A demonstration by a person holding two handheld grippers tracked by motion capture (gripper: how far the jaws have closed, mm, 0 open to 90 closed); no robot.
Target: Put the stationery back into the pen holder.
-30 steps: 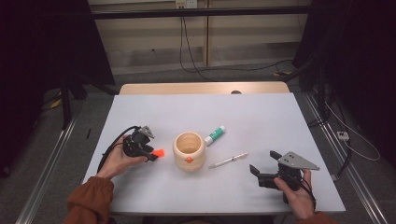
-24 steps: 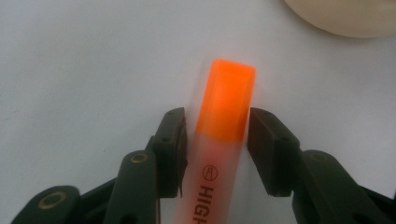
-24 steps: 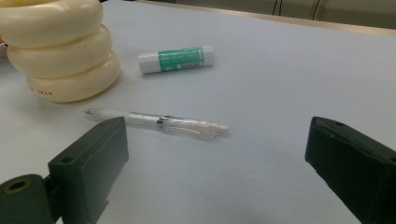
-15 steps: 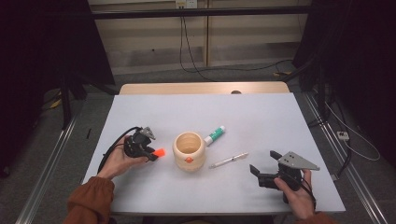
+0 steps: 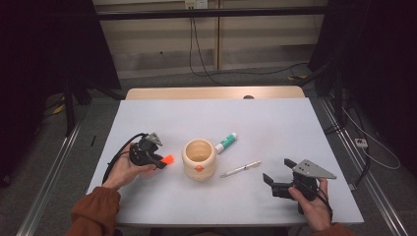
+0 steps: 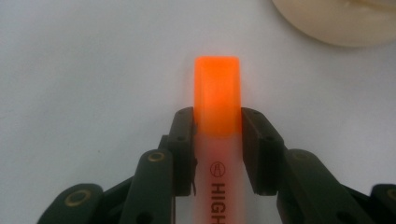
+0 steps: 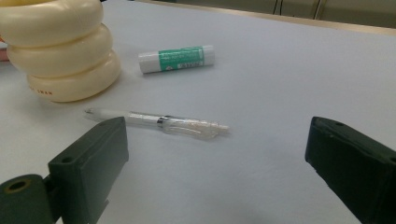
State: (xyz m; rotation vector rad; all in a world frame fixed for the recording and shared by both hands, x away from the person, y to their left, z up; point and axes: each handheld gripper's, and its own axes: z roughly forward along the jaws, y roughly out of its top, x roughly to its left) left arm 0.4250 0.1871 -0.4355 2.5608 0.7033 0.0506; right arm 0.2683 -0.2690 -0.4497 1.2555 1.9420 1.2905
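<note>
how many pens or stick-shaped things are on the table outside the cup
3: an orange highlighter held in the left claw, a green glue stick right of the cup, and a clear pen nearer the right claw.

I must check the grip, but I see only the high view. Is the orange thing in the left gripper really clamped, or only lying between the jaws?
Observer: Clamped. In the left gripper view both pads press the sides of the orange highlighter, just behind its orange cap.
Operator: What is it exactly?
Observer: A highlighter: its pale barrel carries printed letters beginning "HIGH".
Operator: And the right gripper, does it hold something?
Observer: No. The right gripper has its jaws wide apart with only table between them; the clear pen lies beyond them.
Operator: Any text on the green tube?
Observer: The glue stick has a green label, too small to read.
</note>
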